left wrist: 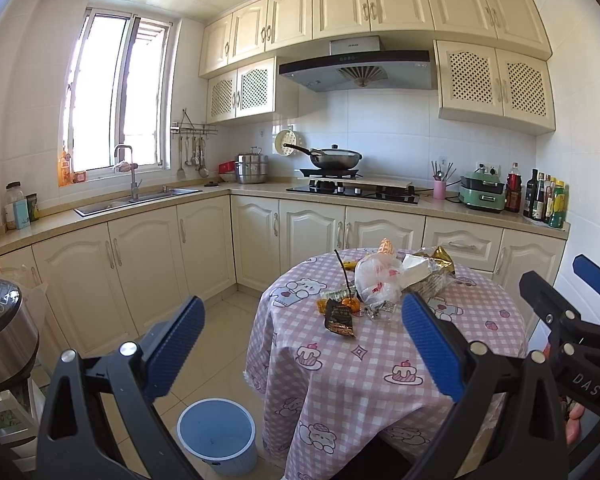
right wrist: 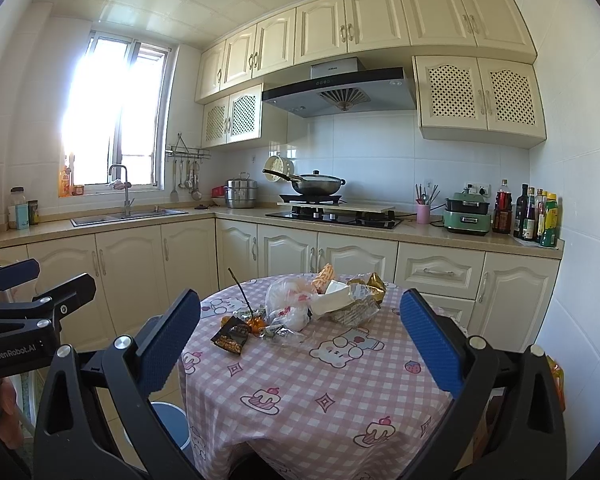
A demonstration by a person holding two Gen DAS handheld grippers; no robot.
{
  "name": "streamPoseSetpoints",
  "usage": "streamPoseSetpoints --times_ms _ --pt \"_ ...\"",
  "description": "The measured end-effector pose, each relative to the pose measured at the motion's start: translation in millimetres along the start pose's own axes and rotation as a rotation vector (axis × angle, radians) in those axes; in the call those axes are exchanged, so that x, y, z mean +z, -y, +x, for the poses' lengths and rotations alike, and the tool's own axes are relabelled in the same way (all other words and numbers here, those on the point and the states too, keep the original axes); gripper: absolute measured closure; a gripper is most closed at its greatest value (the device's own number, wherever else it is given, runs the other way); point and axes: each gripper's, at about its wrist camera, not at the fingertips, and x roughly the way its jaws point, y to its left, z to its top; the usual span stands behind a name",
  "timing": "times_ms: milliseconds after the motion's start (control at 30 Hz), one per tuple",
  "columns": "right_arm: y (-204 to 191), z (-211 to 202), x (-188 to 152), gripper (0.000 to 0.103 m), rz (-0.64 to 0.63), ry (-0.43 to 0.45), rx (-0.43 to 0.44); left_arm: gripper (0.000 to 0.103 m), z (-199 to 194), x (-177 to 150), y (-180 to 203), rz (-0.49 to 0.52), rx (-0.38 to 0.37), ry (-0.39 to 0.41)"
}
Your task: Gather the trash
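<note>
A pile of trash lies on a round table with a pink checked cloth (left wrist: 380,360) (right wrist: 320,380): a black snack wrapper (left wrist: 339,317) (right wrist: 231,336), a white plastic bag (left wrist: 376,276) (right wrist: 286,302), a gold wrapper (left wrist: 440,258) (right wrist: 374,284), a white carton (right wrist: 330,298) and a black stick (left wrist: 342,266). A blue bin (left wrist: 217,436) stands on the floor left of the table. My left gripper (left wrist: 300,344) is open and empty, above the table's near left edge. My right gripper (right wrist: 300,340) is open and empty, short of the pile.
Cream cabinets and a counter run along the back with a sink (left wrist: 136,200), a stove with a pan (left wrist: 336,158) and bottles (left wrist: 544,200). A steel cooker (left wrist: 4,328) stands at the left. The right gripper shows in the left wrist view (left wrist: 572,320).
</note>
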Motion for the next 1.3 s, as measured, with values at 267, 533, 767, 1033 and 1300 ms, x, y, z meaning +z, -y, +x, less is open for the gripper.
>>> streamPoseSetpoints --times_ms 267,533,767,1033,1300 --pt "0.2 3.5 2.3 0.007 0.004 -0.011 0.008 0.006 5.0 -5.4 -3.4 -0.004 0.005 -0.011" --pt "4.0 18.8 2.0 0.007 0.014 -0.042 0.014 0.006 17.0 -6.1 -8.5 -0.006 0.015 -0.043" --pt "11.6 51.0 -5.9 0.007 0.046 -0.099 0.017 0.006 49.1 -15.2 -15.7 -0.01 0.038 -0.117" --pt "35.3 102.2 -28.8 0.007 0.106 -0.223 0.002 0.006 110.8 -36.2 -11.6 -0.023 0.014 -0.258" --pt "68.6 155.9 -54.5 0.007 0.154 -0.313 -0.056 0.006 187.3 -54.9 13.6 -0.009 -0.057 -0.371"
